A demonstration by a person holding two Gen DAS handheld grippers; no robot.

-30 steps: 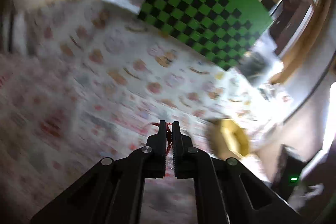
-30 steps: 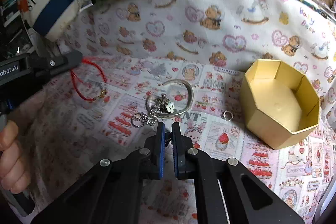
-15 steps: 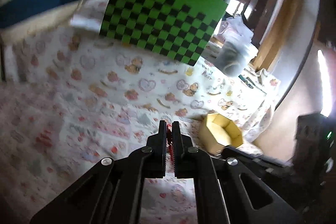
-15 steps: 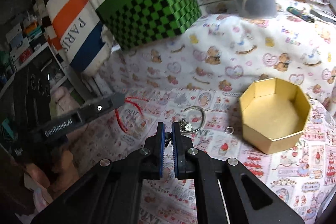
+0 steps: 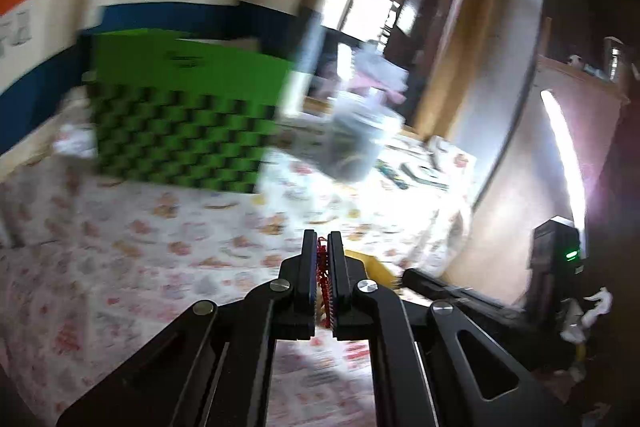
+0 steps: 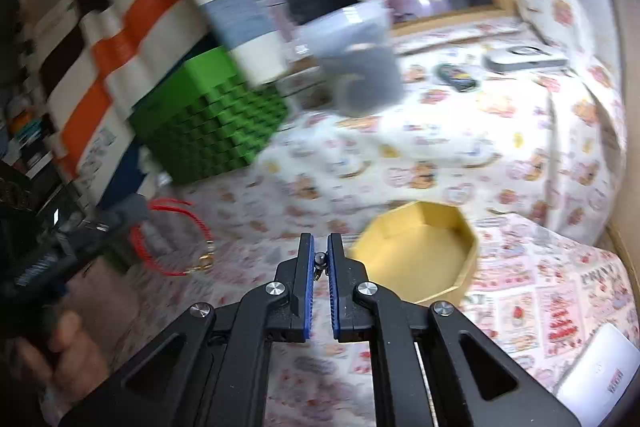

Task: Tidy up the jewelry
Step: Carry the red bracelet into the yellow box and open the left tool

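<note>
Left tool [image 5: 323, 247]: clenched on a red cord bracelet [image 6: 172, 239]. In the left wrist view only a short red strand shows, pinched between the pads. The right wrist view shows the rest of the loop hanging free below the tip, to the left of the yellow box [image 6: 420, 259] and clear of the cloth. Judgement: it is gripped at one point so that the loop hangs open and untangled for carrying.

Right tool [image 6: 319, 247]: clenched on a small silver-coloured piece [image 6: 320, 259], a bead or link just left of the box's near rim; blur hides what hangs beneath it. Judgement: both items are held aloft for transfer into the box.

The yellow box is octagonal, open-topped, and nothing shows on the visible part of its floor. It stands on a desk covered with a printed cloth [image 6: 520, 267].

Bracelet: thin braided red cord, a full loop, with a small gold-coloured clasp or bead at its lowest point. It looks limp and light, likely to swing when moved.
</note>
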